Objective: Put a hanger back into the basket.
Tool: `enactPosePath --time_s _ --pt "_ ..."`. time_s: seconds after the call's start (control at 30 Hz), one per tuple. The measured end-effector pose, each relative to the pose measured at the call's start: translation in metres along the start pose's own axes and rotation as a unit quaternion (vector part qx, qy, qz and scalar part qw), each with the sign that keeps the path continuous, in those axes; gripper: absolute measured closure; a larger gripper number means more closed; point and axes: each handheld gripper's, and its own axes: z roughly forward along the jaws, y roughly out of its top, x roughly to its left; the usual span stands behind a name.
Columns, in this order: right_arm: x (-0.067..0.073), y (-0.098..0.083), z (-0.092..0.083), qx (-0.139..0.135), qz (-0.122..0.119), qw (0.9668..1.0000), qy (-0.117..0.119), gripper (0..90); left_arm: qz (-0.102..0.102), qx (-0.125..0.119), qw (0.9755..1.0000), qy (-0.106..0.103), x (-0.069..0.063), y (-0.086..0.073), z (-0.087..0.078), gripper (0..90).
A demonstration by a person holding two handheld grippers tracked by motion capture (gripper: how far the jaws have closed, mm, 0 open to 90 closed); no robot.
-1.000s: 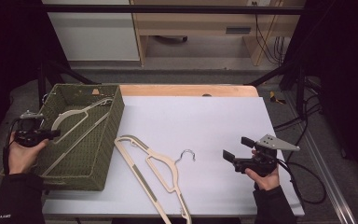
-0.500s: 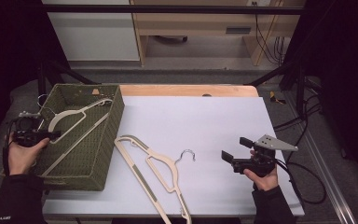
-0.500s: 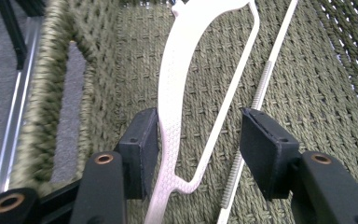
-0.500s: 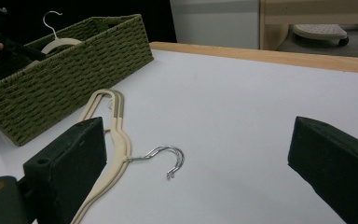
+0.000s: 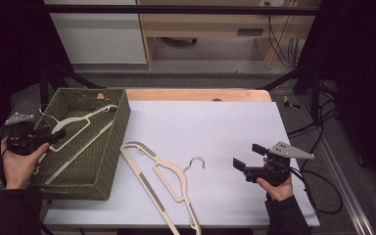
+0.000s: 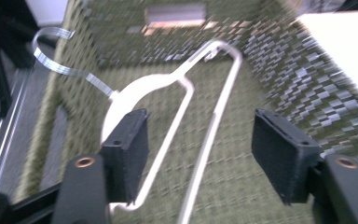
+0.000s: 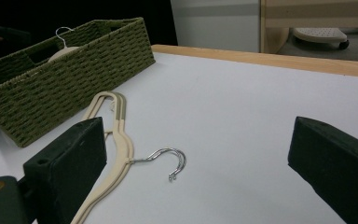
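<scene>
Black jaws of the left hand-held gripper point(image 6: 205, 154) stand apart and have just been opening; nothing is pressed between them. Below and between them lies a cream hanger point(image 6: 186, 107), free of the pads, though that view is blurred, so whether the left pad brushes it I cannot tell. The hanger rests inside a green woven basket point(image 5: 112, 142), its metal hook poking over the basket's far left rim. In the high view the left hand-held gripper point(image 5: 54, 136) hovers over the basket's left edge.

The right hand-held gripper point(image 5: 245, 155) is held wide open with nothing between its jaws, low over the right part of the surface point(image 5: 215, 127). Ahead of it, on the white surface, lie two more cream hangers point(image 7: 116, 126) stacked together, their steel hook point(image 7: 168, 161) curling toward the gripper. They sit just beside the basket's right wall.

The surface has a white top with a pale wood strip point(image 5: 196, 94) along its far edge. Beyond it are a grey floor, a white cabinet point(image 5: 98, 34) and a wooden desk point(image 5: 210, 24); black cables point(image 5: 318, 132) trail at the right.
</scene>
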Motion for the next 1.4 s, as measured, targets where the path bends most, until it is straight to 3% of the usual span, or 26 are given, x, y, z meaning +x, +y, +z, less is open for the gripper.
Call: enactPosePath --time_s 0.17,0.23,0.4,0.57,0.63,0.73,0.87,1.0,1.4 --pt "0.002 0.001 -0.001 -0.002 0.002 1.0 0.0 5.0 0.009 -0.048 0.9977 -0.048 -0.029 0.006 -0.009 22.5" --pt "0.003 0.001 -0.001 -0.002 0.004 1.0 0.0 5.0 0.015 -0.065 0.9953 -0.071 -0.043 0.008 -0.011 17.5" --pt "0.002 0.0 0.0 0.001 0.0 1.0 0.001 5.0 0.054 -0.089 0.9897 -0.098 -0.083 0.011 -0.014 9.4" --pt "0.003 0.0 0.0 -0.001 0.002 1.0 0.002 5.1 0.081 -0.098 0.9833 -0.13 -0.124 0.007 -0.011 8.1" --pt "0.003 0.0 0.0 0.0 0.001 1.0 0.001 5.1 0.082 -0.104 0.9801 -0.148 -0.138 0.004 -0.009 8.1" --pt "0.003 0.0 0.001 0.001 0.0 1.0 -0.001 5.0 0.088 -0.106 0.9759 -0.169 -0.157 0.0 -0.005 8.4" --pt "0.002 0.0 0.0 -0.001 -0.001 1.0 -0.001 4.9 0.107 -0.098 0.9722 -0.183 -0.178 -0.002 0.001 8.6" --pt "0.002 0.001 -0.002 -0.004 -0.002 1.0 -0.001 5.1 0.107 -0.098 0.9687 -0.202 -0.195 -0.005 0.008 8.4" --pt "0.002 0.001 -0.003 -0.005 -0.007 1.0 -0.002 5.0 0.136 -0.056 0.962 -0.23 -0.237 -0.013 0.037 8.7"
